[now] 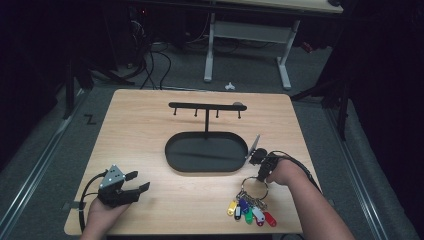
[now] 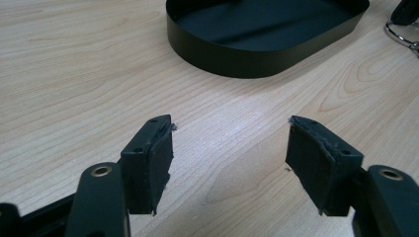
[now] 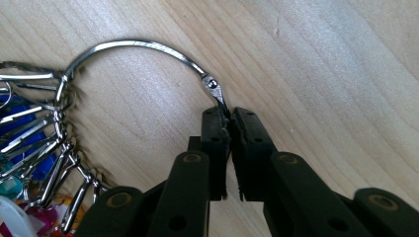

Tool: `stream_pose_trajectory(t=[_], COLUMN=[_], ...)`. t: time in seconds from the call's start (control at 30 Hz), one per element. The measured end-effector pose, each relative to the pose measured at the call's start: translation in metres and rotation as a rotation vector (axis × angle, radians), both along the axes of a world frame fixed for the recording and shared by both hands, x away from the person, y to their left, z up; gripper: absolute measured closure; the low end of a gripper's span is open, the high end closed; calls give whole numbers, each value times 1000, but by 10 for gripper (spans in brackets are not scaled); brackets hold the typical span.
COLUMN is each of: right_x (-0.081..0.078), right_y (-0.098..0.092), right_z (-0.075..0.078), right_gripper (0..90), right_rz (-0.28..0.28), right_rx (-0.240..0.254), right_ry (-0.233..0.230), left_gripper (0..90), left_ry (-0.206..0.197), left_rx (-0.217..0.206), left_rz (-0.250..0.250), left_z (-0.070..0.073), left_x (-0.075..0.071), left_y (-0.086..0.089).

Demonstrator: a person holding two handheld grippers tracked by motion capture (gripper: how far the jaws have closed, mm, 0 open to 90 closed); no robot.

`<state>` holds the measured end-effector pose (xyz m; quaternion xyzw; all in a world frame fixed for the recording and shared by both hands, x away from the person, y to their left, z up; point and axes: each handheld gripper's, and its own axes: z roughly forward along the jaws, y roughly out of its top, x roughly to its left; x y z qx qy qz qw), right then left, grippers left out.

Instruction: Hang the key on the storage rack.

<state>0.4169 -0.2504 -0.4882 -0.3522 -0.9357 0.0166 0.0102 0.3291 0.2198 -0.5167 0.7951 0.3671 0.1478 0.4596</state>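
Figure: grasp stage of a key-ring pickup, with hanging judged to be the aim. The large metal key ring (image 3: 133,47), carrying a bunch of coloured key tags (image 1: 250,212), lay flat on the wooden desk (image 1: 150,125) near its front right edge, just in front of the black oval tray (image 1: 206,152) from which a hook stand (image 1: 206,106) rose with its pegs bare. The right gripper (image 3: 230,116) had its fingers (image 3: 213,136) pressed together on the ring's wire at the clasp, so the grasp appeared made; the ring and tags rested on the desk, not yet lifted. What was left, as a judgement, was the lift, the carry over the tray, and the threading of the ring onto one of the pegs. In the high view the right gripper (image 1: 260,172) sat just off the tray's right end, and the right forearm entered from the lower right corner; in the right gripper view its fingers lay low and close to the wood. The left gripper (image 1: 142,181) rested at the front left of the desk, well apart from the ring, pointing towards the tray; its fingers (image 2: 153,158) stood wide apart with nothing between them, hovering just above the bare wood.
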Motion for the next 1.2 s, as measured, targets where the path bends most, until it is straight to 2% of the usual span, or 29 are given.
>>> stream_pose_trajectory(t=[0.2, 0.37, 0.53, 0.63, 0.67, 0.7, 0.8, 0.9, 1.07, 1.1, 1.2], right_x=[0, -3, -6, -9, -9, -12, -15, -20, -24, -25, -27], right_y=[-1, -5, -6, -11, -11, -12, -12, -11, -9, -7, -4], right_z=[0, 0, 4, 18, 18, 28, 36, 51, 66, 76, 88], right_gripper=[864, 871, 870, 870, 870, 870, 872, 872, 874, 875, 875], right_rz=[-1, -33, -50, -37, -37, -39, -40, -37, -30, -19, -9], right_rx=[0, 30, 36, 69, 69, 72, 76, 107, 107, 112, 113], right_ry=[-1, -20, -26, -38, -38, -50, -62, -87, -96, -102, -116], left_gripper=[345, 344, 342, 340, 340, 340, 339, 334, 332, 332, 333], left_ry=[-3, 0, 6, 6, 6, 4, 8, 9, 9, 9, 10], left_rx=[0, 0, 10, 9, 9, 7, 8, 18, 6, 0, 9], left_rz=[-6, -11, -15, -7, -7, -4, -5, -6, 8, 12, 9], left_z=[0, -1, -1, -1, -1, -1, -1, -1, -1, -1, -1], left_x=[2, 2, 1, -1, -1, -1, 0, -1, -2, -2, -1], left_y=[-2, -3, -2, -1, -1, 0, -1, -1, 3, 4, 3])
